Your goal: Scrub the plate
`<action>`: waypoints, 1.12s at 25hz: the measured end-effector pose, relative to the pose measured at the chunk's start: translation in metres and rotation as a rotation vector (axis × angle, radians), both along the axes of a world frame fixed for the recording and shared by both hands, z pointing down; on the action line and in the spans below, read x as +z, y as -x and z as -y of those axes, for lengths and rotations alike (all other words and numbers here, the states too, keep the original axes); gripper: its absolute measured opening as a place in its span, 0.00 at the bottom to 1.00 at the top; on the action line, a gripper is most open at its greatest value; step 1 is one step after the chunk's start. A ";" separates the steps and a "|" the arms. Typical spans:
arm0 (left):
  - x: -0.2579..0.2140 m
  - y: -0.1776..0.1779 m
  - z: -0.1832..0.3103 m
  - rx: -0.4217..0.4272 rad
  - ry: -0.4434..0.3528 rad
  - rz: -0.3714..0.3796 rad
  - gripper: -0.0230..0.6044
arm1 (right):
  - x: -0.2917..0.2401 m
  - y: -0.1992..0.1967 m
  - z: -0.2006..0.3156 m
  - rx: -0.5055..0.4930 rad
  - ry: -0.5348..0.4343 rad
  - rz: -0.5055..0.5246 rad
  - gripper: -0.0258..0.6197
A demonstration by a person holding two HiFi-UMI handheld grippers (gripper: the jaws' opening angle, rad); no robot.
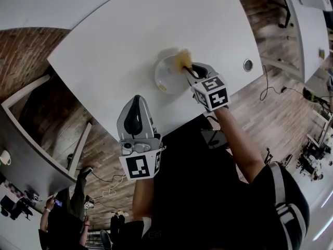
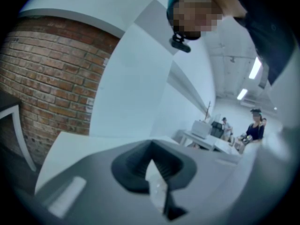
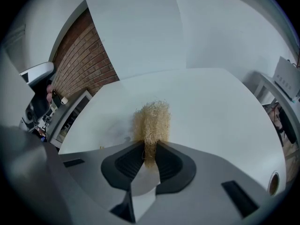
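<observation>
A pale round plate [image 1: 167, 75] lies on the white table [image 1: 119, 40] near its front edge. On the plate's far right rim rests a straw-yellow fibre scrubber [image 1: 183, 60]. My right gripper [image 1: 191, 71] is shut on the scrubber [image 3: 151, 121], whose tuft sticks out past the closed jaws [image 3: 150, 153] and touches the surface. In the right gripper view the plate hardly shows against the white table. My left gripper [image 1: 136, 120] hangs off the table's front edge, away from the plate, and is shut on nothing [image 2: 151, 162]; it faces the room and a wall.
A round metal cable hole [image 1: 248, 64] sits in the table right of the plate and also shows as the cable hole [image 3: 273, 183]. The table's front edge [image 1: 104, 113] runs diagonally, with wood floor below. Other desks [image 1: 307, 20] stand right; people [image 1: 62, 212] are at lower left.
</observation>
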State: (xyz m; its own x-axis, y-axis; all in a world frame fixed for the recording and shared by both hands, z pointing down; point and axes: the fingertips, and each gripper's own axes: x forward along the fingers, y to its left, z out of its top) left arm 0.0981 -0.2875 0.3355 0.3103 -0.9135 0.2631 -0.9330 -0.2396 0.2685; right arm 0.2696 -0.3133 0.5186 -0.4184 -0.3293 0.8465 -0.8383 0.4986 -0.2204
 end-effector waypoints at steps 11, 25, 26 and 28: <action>0.004 0.018 -0.008 -0.067 0.011 -0.002 0.04 | 0.005 0.043 0.000 -0.093 0.015 0.027 0.13; 0.002 0.056 -0.026 -0.127 0.004 -0.007 0.04 | 0.007 0.099 -0.025 -0.200 0.033 0.037 0.13; 0.002 0.057 -0.028 -0.127 0.002 -0.006 0.04 | 0.007 0.101 -0.026 -0.202 0.032 0.037 0.13; 0.000 0.059 -0.030 -0.127 -0.002 -0.006 0.04 | 0.007 0.103 -0.030 -0.206 0.029 0.036 0.13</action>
State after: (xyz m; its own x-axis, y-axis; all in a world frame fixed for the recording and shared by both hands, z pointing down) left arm 0.0395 -0.2574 0.3359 0.1936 -0.9460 0.2599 -0.9541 -0.1199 0.2743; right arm 0.1668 -0.2836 0.5252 -0.5041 -0.2092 0.8379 -0.7110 0.6513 -0.2651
